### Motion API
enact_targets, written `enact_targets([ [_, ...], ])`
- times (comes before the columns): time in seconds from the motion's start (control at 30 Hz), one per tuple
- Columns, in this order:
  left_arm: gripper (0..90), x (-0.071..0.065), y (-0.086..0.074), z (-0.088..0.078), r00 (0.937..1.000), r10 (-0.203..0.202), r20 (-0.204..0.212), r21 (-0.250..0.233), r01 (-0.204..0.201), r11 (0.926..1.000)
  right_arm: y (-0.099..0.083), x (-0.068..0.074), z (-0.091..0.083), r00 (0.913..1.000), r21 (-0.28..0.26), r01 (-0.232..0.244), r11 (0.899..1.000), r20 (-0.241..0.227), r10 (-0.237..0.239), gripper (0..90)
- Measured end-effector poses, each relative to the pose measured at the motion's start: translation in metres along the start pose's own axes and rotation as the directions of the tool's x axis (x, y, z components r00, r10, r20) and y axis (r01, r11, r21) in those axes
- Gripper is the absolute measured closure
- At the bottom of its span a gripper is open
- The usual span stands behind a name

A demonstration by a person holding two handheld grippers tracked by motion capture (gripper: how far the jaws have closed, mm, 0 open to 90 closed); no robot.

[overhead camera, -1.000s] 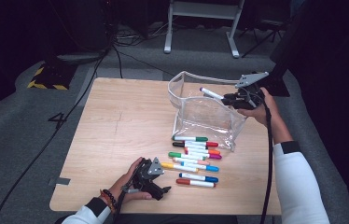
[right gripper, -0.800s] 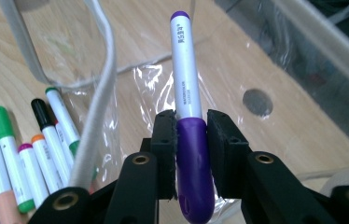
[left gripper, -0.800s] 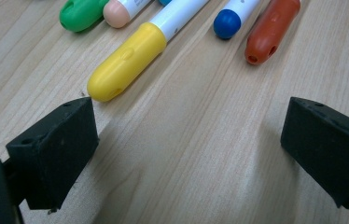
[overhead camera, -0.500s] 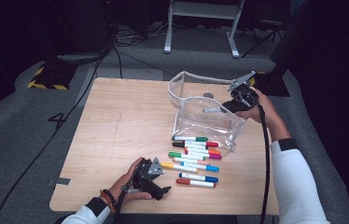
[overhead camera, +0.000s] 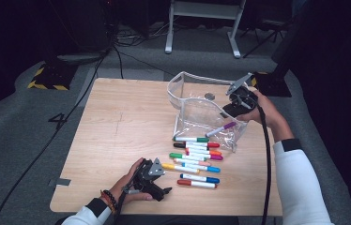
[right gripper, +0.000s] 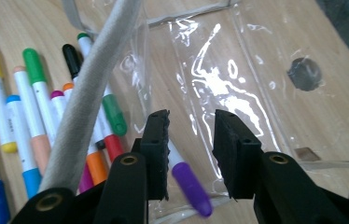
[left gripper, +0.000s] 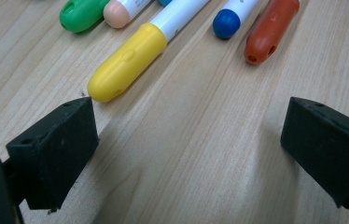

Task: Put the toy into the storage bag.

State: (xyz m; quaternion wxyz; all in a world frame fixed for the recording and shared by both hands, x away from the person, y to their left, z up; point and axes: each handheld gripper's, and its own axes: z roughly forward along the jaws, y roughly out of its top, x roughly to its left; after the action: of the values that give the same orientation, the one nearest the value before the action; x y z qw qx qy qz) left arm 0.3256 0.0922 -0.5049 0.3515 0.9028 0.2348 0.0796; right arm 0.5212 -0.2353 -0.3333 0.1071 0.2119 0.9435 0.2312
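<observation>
One purple-capped marker (right gripper: pixel 189 184) lies loose between the right gripper's (right gripper: pixel 191 140) parted jaws.

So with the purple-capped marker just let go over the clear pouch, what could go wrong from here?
1. The right claw has just been opening, and the purple-capped marker lies loose between its jaws; it could catch on the clear pouch.
2. The pouch's fabric rim runs close by that claw; pulling back could snag it.
3. The left claw rests open beside the yellow-capped marker; a nudge might roll it.
</observation>
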Motion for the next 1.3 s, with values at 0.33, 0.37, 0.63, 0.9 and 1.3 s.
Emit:
enact_targets([
  [0.33,4.3,0.000,0.000,0.000,1.0000,0.001,0.001,-0.001,-0.001,1.0000,-0.017,-0.009,-0.035,0.9864,-0.192,-0.092,0.977,0.117,0.116,53.0],
  [0.37,4.3,0.000,-0.001,0.000,1.0000,0.003,0.004,-0.005,-0.003,1.0000,-0.017,-0.009,-0.035,0.9864,-0.192,-0.092,0.977,0.117,0.116,53.0],
  [0.63,4.3,0.005,-0.006,-0.005,0.9996,0.019,0.019,0.000,-0.019,0.9998,-0.048,0.007,-0.079,0.9740,-0.393,-0.092,0.915,0.155,0.165,51.2],
  [0.9,4.3,0.012,-0.014,-0.013,0.9995,0.024,0.020,0.001,-0.024,0.9997,-0.086,0.035,-0.096,0.9759,-0.479,-0.080,0.874,0.141,0.166,51.1],
  [1.3,4.3,0.015,-0.022,-0.020,0.9998,0.016,0.013,0.001,-0.016,0.9999,-0.133,0.089,-0.071,0.9900,-0.456,-0.047,0.889,0.097,0.102,50.2],
])
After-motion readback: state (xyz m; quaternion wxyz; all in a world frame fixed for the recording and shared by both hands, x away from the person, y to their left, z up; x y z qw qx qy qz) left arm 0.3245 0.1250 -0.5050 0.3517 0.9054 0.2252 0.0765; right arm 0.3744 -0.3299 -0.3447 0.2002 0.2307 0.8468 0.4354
